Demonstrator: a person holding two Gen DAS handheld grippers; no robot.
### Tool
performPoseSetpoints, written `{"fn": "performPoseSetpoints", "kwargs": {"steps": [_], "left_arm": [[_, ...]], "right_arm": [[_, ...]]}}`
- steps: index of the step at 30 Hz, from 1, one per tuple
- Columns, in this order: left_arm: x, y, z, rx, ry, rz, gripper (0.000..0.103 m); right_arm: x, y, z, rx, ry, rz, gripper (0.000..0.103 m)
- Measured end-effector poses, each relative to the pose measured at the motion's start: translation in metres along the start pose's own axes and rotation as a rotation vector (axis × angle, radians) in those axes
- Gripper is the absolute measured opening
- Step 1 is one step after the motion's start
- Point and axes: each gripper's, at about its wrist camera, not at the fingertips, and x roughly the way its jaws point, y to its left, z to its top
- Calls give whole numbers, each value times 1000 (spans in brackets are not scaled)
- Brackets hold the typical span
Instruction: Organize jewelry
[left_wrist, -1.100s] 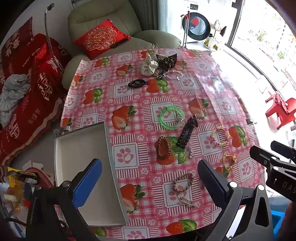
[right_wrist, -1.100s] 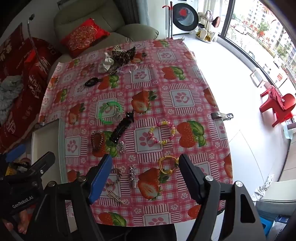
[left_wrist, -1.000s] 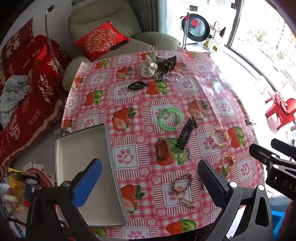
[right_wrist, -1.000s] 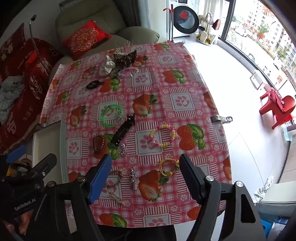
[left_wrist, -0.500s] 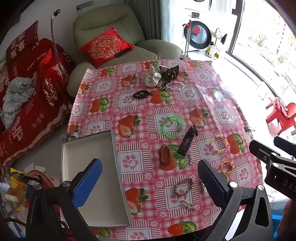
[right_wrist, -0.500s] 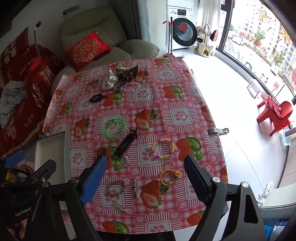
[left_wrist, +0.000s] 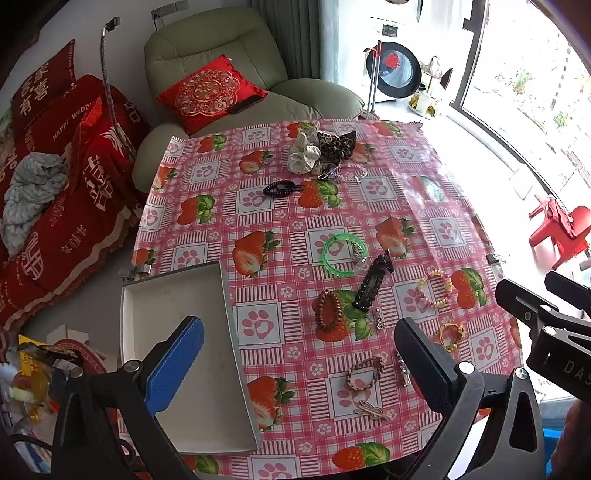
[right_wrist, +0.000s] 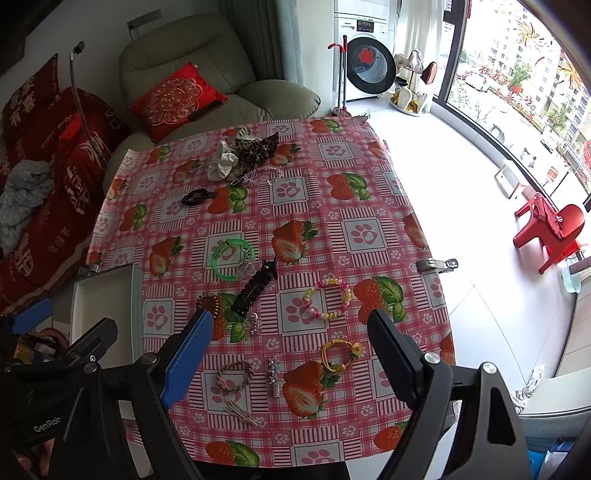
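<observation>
Jewelry lay scattered over the near half of the table (left_wrist: 424, 206), nothing stacked and nothing between the pieces and the grippers. A green bangle (left_wrist: 344, 254) sat mid-table beside a black clip (left_wrist: 372, 283); nearer lay a brown coil tie (left_wrist: 328, 308), a small silver piece (left_wrist: 378, 318), a beaded bracelet (left_wrist: 435, 288), a yellow bracelet (left_wrist: 450, 331), a braided bracelet (left_wrist: 365, 373), a silver clip (right_wrist: 274, 371) and a pale hairpin (left_wrist: 373, 410). Far back sat a white scrunchie (left_wrist: 303, 157), a leopard scrunchie (left_wrist: 335, 146), a clear chain (left_wrist: 351, 173) and a black coil (left_wrist: 280, 189). A white tray (left_wrist: 173, 295), holding nothing, rested at the table's left edge, under the left gripper (left_wrist: 299, 363). That gripper hung above the table with its jaws wide apart and holding nothing; the right gripper (right_wrist: 290, 356) did likewise, above the braided bracelet and silver clip, not touching them. Compared with a second earlier, the right jaws stood a little wider, both views took in more of the room, and the jewelry lay where it had. The table wore a glossy pink checked cloth with strawberries and paw prints, clipped at its edges. Behind it stood a green armchair (left_wrist: 221, 59) with a red cushion (left_wrist: 208, 92), a red-draped sofa (left_wrist: 66, 184) to the left, a washer (right_wrist: 365, 70) by the window, and a red chair (right_wrist: 550, 232) on the pale floor.
</observation>
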Motion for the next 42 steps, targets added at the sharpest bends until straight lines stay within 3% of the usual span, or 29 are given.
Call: {"fn": "performPoseSetpoints", "kwargs": {"steps": [42], "left_arm": [[5, 1, -1, 0, 4, -2, 103]], "right_arm": [[2, 3, 5, -2, 3, -4, 87]]}}
